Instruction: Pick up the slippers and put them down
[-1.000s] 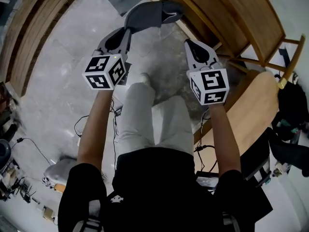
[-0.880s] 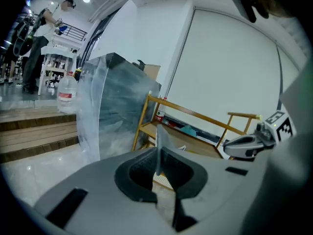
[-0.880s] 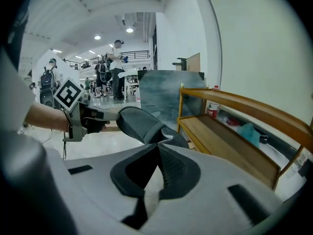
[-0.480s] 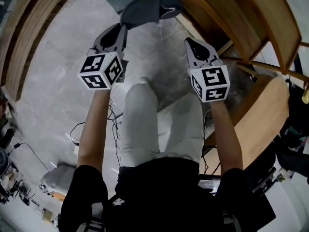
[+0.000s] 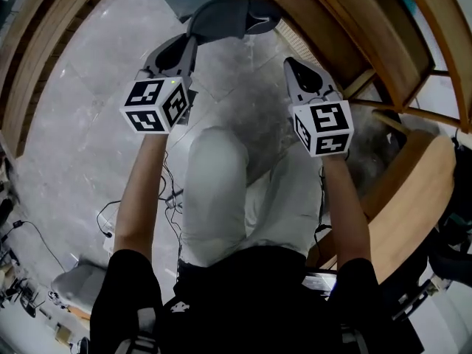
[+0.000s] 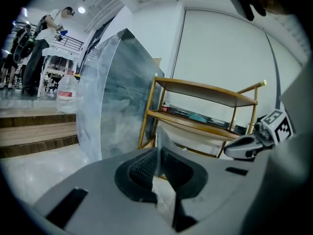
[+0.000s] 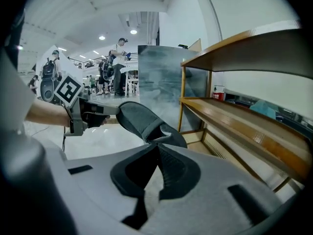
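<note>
At the top centre of the head view, the grey slipper [image 5: 228,17] juts up and rightward from the left hand-held gripper [image 5: 190,43], whose narrow jaws pinch its edge. The right hand-held gripper [image 5: 293,65], lower right of the slipper and apart from it, has its jaws together on nothing.

No word, number or brand name can be read anywhere.

The left cube [image 5: 156,103] and the right cube [image 5: 322,127], each behind its claw, bear only black-and-white square patterns, with no letters or digits.

In the left gripper view a small red-and-white box [image 6: 165,106] stands on the shelf [image 6: 195,124] straight ahead of the claw. Its print is too small to make out. Far off to the claw's left stands a bottle [image 6: 66,91], and any print on it is too blurred to tell.
</note>
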`<state>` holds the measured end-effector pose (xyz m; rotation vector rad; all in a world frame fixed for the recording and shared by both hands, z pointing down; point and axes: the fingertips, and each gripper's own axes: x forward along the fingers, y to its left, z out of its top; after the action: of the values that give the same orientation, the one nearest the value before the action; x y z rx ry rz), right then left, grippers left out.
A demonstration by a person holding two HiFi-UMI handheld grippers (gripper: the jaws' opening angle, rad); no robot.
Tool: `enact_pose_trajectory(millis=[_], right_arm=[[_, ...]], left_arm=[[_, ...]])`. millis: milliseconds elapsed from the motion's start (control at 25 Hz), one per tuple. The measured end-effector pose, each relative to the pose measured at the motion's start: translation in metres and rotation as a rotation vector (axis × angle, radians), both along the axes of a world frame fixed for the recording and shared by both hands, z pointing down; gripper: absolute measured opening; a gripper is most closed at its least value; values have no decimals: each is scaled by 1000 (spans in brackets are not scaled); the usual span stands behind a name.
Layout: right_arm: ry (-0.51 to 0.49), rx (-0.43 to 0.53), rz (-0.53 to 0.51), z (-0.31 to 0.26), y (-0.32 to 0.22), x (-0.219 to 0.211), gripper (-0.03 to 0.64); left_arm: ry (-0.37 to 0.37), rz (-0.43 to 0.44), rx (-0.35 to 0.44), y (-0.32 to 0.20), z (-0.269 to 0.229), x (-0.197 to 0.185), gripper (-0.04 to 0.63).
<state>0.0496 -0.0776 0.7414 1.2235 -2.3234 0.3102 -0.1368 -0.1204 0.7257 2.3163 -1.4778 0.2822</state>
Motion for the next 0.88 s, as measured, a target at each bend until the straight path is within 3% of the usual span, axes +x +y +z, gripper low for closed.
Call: enact_pose_trajectory(millis=[320, 880], right_arm=[[19, 40, -13, 45, -4, 3, -11], [37, 81, -7, 85, -3, 2, -11]], left_arm=[[-8, -10, 57, -6, 39, -2, 25], [-34, -2, 48, 0, 96, -1, 25]])
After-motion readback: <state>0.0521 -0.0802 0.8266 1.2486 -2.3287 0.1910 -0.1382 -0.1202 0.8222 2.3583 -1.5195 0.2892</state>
